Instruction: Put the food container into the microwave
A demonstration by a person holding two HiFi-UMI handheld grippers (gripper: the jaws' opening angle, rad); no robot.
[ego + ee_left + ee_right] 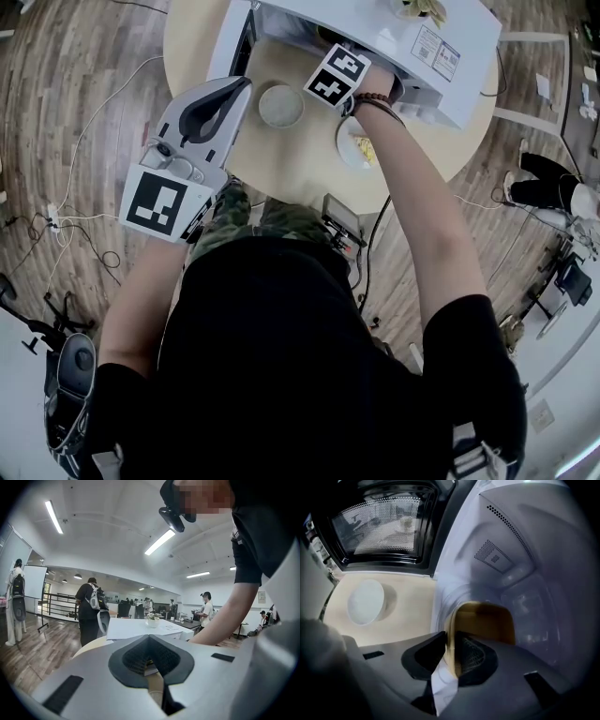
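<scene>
The white microwave (469, 28) stands on the round table (281, 169) with its door (384, 522) swung open to the left. My right gripper (452, 653) is shut on the rim of a tan food container (485, 620) and holds it inside the microwave cavity (511, 559). From the head view only its marker cube (337, 77) shows at the opening; the jaws and container are hidden. My left gripper (242, 86) hovers at the table's left, level with the open door, jaws shut and holding nothing, seen also in its own view as the left gripper (150, 637).
A white round bowl or lid (280, 105) lies on the table before the door, and a plate with food (356, 145) sits to its right. A black device (339, 220) with a cable sits at the near edge. Several people (89, 606) stand in the room.
</scene>
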